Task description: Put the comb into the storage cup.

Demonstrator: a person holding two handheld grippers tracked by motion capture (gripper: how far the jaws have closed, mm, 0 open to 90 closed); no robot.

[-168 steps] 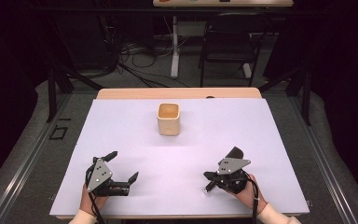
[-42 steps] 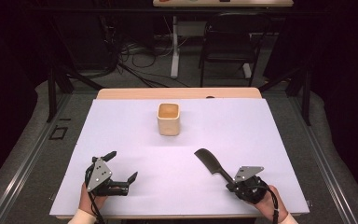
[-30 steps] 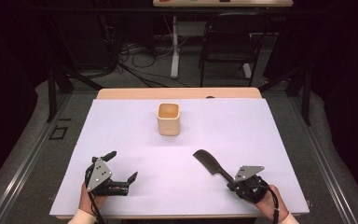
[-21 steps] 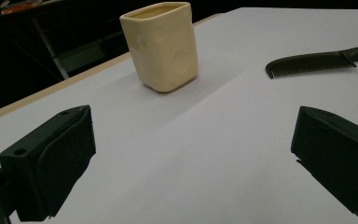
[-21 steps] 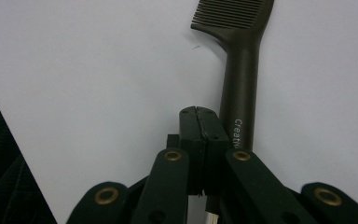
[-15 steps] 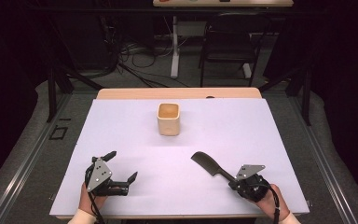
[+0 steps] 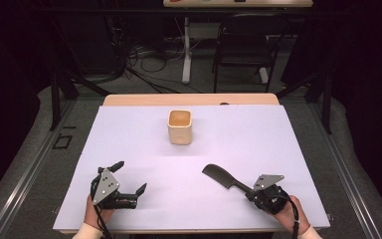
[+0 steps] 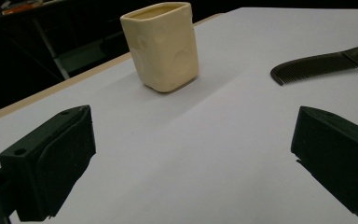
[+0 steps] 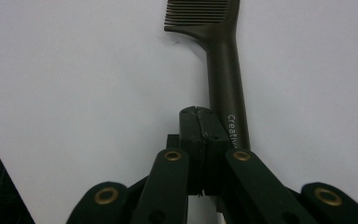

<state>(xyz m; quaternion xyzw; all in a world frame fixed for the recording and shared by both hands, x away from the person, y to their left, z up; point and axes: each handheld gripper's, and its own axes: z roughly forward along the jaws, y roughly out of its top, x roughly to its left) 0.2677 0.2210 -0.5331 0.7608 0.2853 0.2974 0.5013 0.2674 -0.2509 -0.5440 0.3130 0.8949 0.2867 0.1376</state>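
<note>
The right gripper [image 7: 252, 189] has its fingers shut beside the black comb [image 7: 222, 177]. The left gripper [image 7: 129, 178] has its fingers wide open, holding nothing.

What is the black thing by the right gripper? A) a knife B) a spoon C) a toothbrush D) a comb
D: the black comb has a row of fine teeth at the end of its long handle, which runs alongside the right gripper; its jaws are shut.
</note>
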